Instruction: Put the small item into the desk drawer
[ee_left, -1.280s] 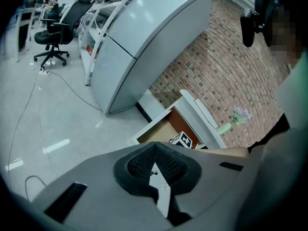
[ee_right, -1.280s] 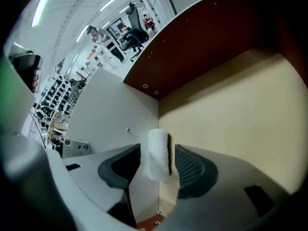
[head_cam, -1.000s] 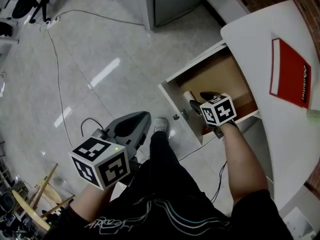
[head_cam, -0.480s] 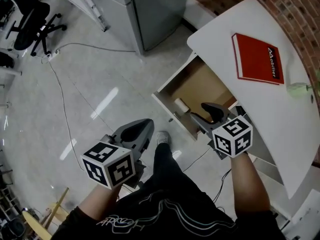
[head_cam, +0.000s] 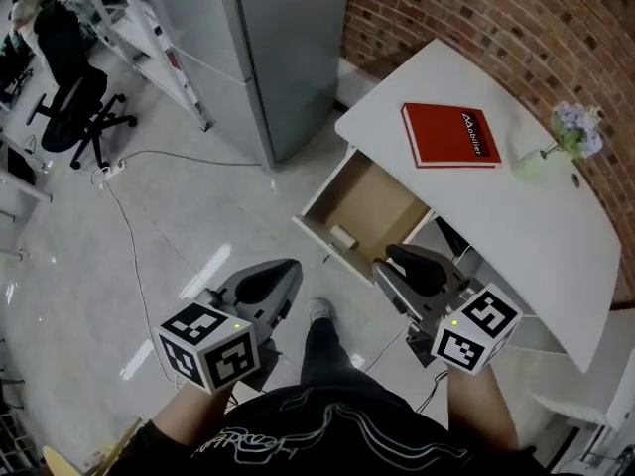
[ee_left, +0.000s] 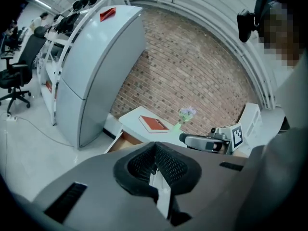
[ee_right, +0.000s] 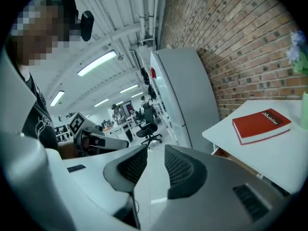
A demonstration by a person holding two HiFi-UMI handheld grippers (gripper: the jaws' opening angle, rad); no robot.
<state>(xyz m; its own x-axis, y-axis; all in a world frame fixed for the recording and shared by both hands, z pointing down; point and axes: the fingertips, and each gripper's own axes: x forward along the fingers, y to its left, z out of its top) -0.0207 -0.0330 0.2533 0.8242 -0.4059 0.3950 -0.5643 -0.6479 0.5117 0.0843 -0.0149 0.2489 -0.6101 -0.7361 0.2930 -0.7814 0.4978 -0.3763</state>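
Note:
The desk drawer (head_cam: 377,201) stands pulled open under the white desk (head_cam: 516,226). A small pale roll-like item (head_cam: 343,236) lies inside it near the front panel. My right gripper (head_cam: 394,263) hovers just outside the drawer's front right corner, clear of the item. In the right gripper view its jaws (ee_right: 155,165) are closing, with a gap still between the pads and nothing in it. My left gripper (head_cam: 281,268) hangs over the floor to the left of the drawer, and its pads (ee_left: 155,159) meet, holding nothing.
A red book (head_cam: 448,135) and a small vase of flowers (head_cam: 556,142) are on the desk. A grey metal cabinet (head_cam: 268,48) stands beside the desk against a brick wall. An office chair (head_cam: 74,87) and a floor cable (head_cam: 149,216) are off left.
My right gripper has drawn back out of the drawer toward me, leaving the small item inside, and its jaws have narrowed. The head view has risen. The left gripper has hardly moved.

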